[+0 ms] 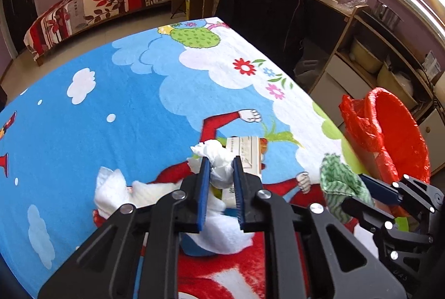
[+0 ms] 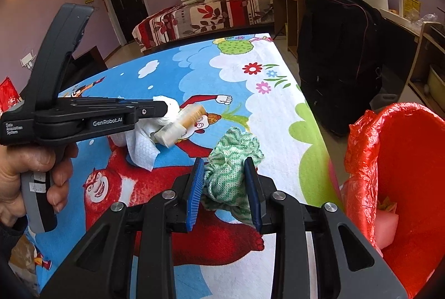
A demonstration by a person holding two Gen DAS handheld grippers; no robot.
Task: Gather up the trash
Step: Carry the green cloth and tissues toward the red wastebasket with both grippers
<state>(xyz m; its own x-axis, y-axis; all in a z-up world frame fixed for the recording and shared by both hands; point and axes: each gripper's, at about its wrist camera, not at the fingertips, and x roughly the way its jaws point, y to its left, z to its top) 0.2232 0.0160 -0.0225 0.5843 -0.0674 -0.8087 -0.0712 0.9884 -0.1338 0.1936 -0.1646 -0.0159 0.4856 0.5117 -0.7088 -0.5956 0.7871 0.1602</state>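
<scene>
my left gripper [image 1: 221, 174] is matt black plastic with ribbed blue pads and bright metal pivot pins; its pads pinch soft, embossed white tissue [image 1: 219, 160]. my right gripper [image 2: 226, 187], of the same make, presses a loosely woven green-and-white cloth [image 2: 233, 160]. the table cover [image 1: 111, 93] is fuzzy printed fabric. the small box [image 2: 180, 124] looks like smooth printed card. the bin liner [image 2: 361, 154] is thin, crinkled, glossy red plastic film.
</scene>
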